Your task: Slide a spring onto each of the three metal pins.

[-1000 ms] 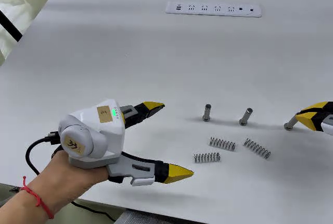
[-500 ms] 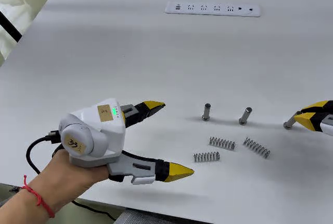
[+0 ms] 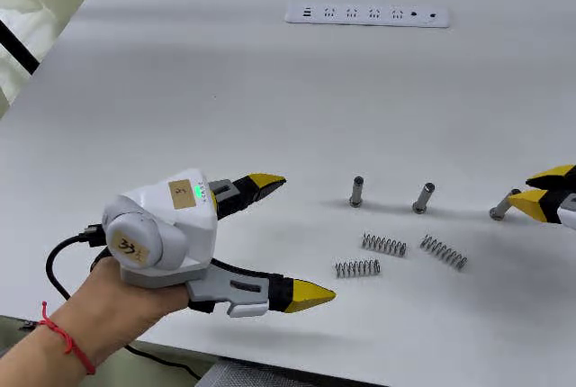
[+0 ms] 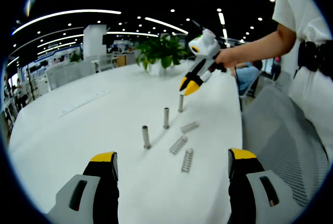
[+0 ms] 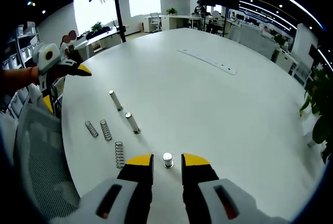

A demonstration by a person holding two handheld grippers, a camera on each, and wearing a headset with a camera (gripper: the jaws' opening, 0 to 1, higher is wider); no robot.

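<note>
Three short metal pins stand in a row on the white table: a left pin point(image 3: 356, 191), a middle pin point(image 3: 423, 197) and a right pin point(image 3: 502, 206). In front of them lie three springs point(image 3: 357, 269) point(image 3: 384, 244) point(image 3: 444, 253). My left gripper point(image 3: 292, 238) hovers wide open at the lower left, holding nothing and well short of the springs point(image 4: 178, 144). My right gripper point(image 5: 167, 160) is open with its jaws a narrow gap apart. The right pin point(image 5: 167, 157) stands between the jaws, and neither jaw touches it.
A white power strip point(image 3: 367, 15) lies far back on the table. The table's near edge runs just below the left gripper, with a black cable trailing from it. A mesh chair point(image 4: 291, 130) stands beside the table.
Almost nothing. The picture has shifted slightly, and the right gripper sits a touch further right at the frame edge, still at the right pin. The left gripper stays put.
</note>
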